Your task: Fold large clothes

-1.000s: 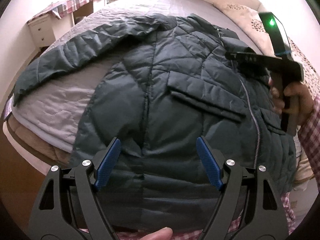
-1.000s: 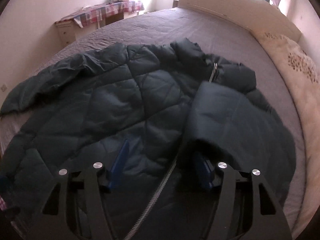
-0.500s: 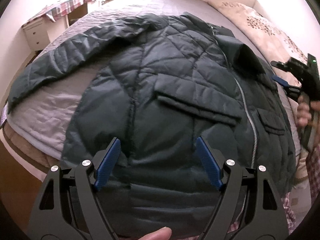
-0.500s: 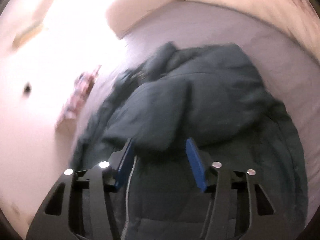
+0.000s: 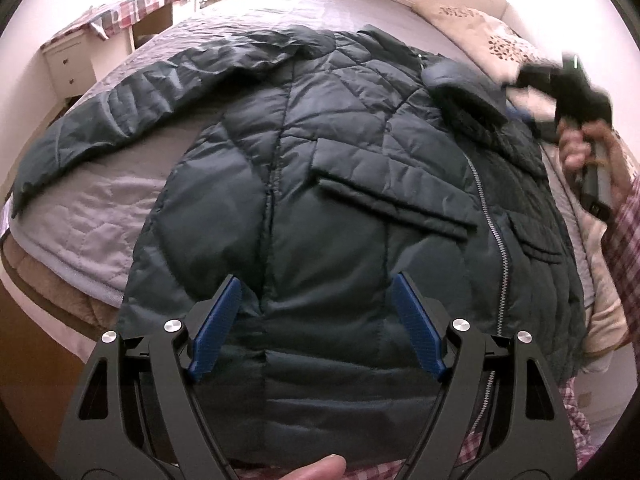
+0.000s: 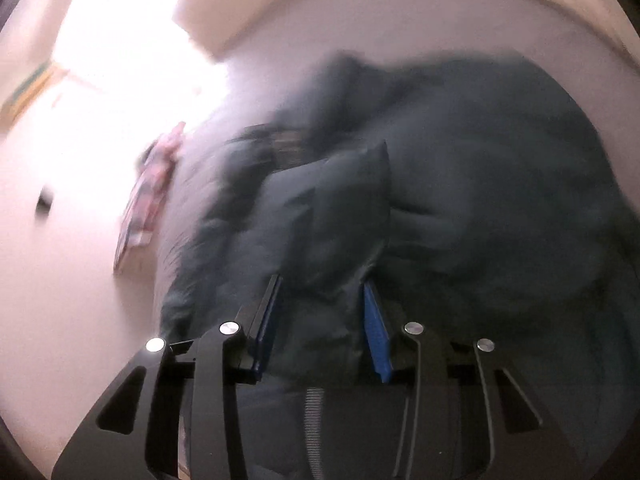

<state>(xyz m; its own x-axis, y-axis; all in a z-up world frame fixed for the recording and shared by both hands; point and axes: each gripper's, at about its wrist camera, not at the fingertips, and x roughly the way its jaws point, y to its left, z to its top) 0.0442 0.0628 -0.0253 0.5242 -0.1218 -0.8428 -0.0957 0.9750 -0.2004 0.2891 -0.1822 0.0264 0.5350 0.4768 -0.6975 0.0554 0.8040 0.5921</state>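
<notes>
A dark green quilted jacket (image 5: 340,168) lies front up on the bed, zipped, with one sleeve (image 5: 140,96) stretched out to the left. My left gripper (image 5: 316,300) hovers open over the hem with nothing gripped. The other sleeve (image 6: 332,208) is folded across the chest. My right gripper (image 6: 324,284) has its jaws closing on that sleeve, and the puffy cloth fills the gap and touches both blue pads (image 6: 374,332). In the left wrist view the right gripper (image 5: 520,114) is a blur at the jacket's upper right, held in a hand (image 5: 580,148).
The grey bedspread (image 5: 100,208) shows bare at the left. A flowered pillow (image 5: 480,28) lies at the head of the bed. A desk with a checked cloth (image 5: 120,8) and a white drawer unit (image 5: 68,64) stand beyond the left side. A checked sleeve (image 5: 628,240) is at the right.
The right gripper swung right and rolled, its jaws narrowing around the folded sleeve; its view is now blurred. The left gripper stayed open over the hem.
</notes>
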